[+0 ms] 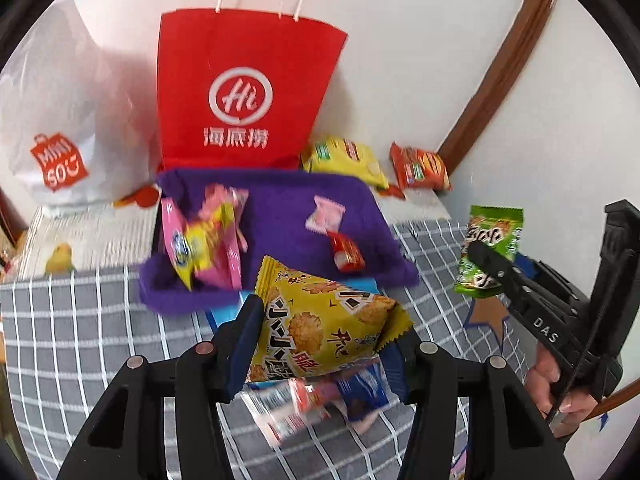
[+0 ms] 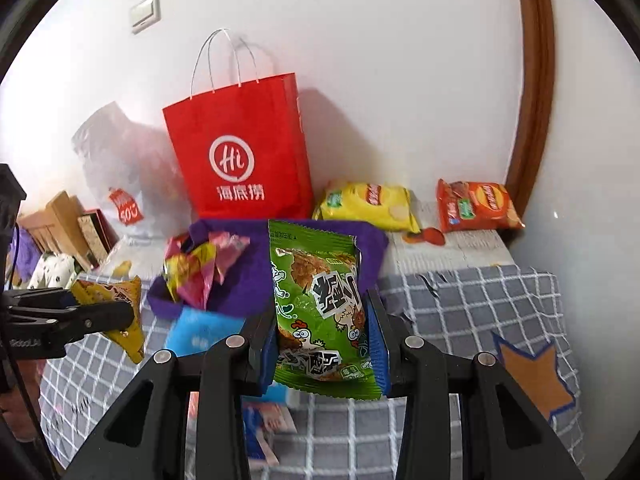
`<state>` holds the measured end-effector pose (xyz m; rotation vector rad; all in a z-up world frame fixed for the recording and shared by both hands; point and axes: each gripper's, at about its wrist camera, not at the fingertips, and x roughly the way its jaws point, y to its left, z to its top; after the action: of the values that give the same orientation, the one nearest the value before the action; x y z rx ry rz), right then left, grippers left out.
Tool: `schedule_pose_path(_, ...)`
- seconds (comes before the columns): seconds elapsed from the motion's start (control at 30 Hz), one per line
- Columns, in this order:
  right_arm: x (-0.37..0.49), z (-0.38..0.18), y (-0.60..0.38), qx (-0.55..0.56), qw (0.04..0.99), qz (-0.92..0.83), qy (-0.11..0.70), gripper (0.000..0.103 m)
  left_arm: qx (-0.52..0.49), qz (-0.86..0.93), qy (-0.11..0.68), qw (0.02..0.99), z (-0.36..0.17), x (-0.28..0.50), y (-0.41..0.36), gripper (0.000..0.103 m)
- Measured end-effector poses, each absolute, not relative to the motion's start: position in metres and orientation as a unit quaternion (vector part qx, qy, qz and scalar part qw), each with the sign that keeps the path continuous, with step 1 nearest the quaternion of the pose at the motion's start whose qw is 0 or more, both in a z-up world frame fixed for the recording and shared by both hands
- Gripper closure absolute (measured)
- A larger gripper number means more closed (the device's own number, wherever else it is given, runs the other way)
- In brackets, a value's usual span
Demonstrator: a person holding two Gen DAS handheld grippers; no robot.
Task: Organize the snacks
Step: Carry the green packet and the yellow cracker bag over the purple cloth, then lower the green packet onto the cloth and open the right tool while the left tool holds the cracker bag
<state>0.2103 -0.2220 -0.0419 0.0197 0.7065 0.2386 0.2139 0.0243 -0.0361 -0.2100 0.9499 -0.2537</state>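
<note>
My left gripper (image 1: pixel 324 336) is shut on a yellow snack packet (image 1: pixel 320 320) and holds it above the checked cloth, just short of the purple felt tray (image 1: pixel 280 204). My right gripper (image 2: pixel 320 328) is shut on a green snack packet (image 2: pixel 320 308), also raised in front of the tray (image 2: pixel 248 280). The tray holds pink and yellow packets (image 1: pixel 208 240), a small pink candy (image 1: pixel 325 214) and a small red one (image 1: pixel 347 251). The right gripper with its green packet (image 1: pixel 490 248) shows in the left wrist view. The left gripper with its yellow packet (image 2: pixel 116 312) shows in the right wrist view.
A red paper bag (image 1: pixel 244 92) and a white plastic bag (image 1: pixel 60 128) stand against the wall behind the tray. Yellow (image 2: pixel 368 204) and orange (image 2: pixel 476 206) crisp bags lie at the back right. Loose packets (image 1: pixel 316 400) and a blue packet (image 2: pixel 200 328) lie on the cloth below the grippers.
</note>
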Motion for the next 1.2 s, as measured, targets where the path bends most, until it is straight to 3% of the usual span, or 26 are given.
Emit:
schedule_pose_path(0.53,0.317,-0.026,-0.183,0.013,0.934,0.112,0.34,0.065,-0.102,-0.115,0.442,0.884,-0.028,0.317,0.047,0.051)
schedule_pose_path(0.87,0.361,-0.071,-0.175,-0.011,0.921,0.095,0.378,0.065,-0.075,-0.088,0.462,0.879,-0.067,0.353,0.052,0.051)
schedule_pose_path(1.2,0.367,-0.084,-0.173,-0.027,0.915,0.1,0.389,0.065,-0.078,-0.065,0.455,0.885,-0.068,0.354,0.063,0.051)
